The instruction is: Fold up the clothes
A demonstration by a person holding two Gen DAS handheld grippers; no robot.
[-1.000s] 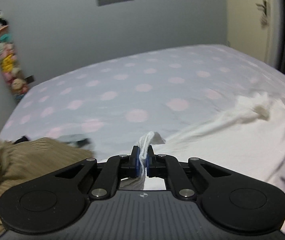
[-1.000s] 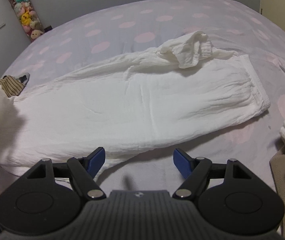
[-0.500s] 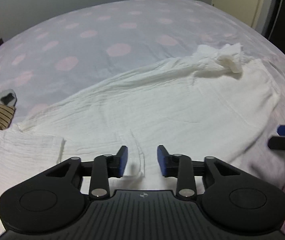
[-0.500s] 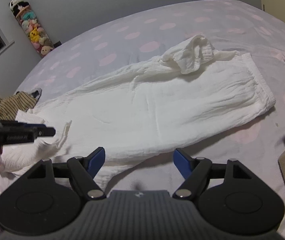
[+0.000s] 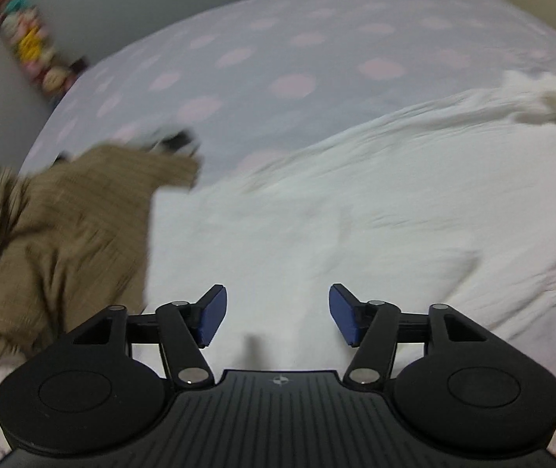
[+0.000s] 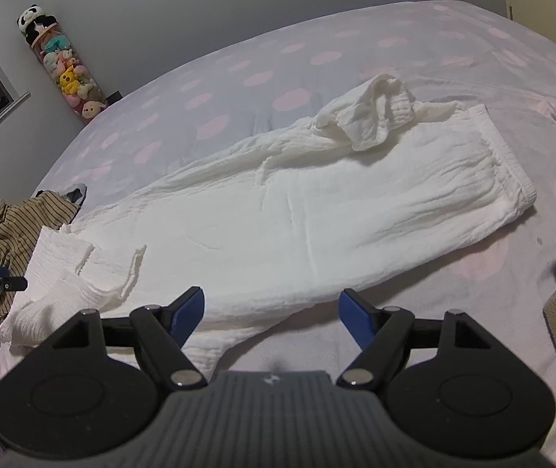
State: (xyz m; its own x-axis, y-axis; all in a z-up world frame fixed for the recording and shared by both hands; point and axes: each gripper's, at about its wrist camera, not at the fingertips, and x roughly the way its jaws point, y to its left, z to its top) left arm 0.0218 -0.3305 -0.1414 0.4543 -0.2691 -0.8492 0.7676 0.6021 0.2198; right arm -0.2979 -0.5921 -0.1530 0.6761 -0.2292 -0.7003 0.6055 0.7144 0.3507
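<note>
A lilac bedsheet [image 6: 239, 62] with pink dots filled most of both views. White trousers [image 6: 317, 210] lay flat across the middle of the right wrist frame, one cuff bunched near upper centre. A brown striped garment [image 5: 55, 234] sat crumpled at the left edge. The left gripper [image 5: 277, 318] hovered spread over white cloth, holding nothing; the right gripper [image 6: 271, 314] was likewise spread at lower centre.
</note>
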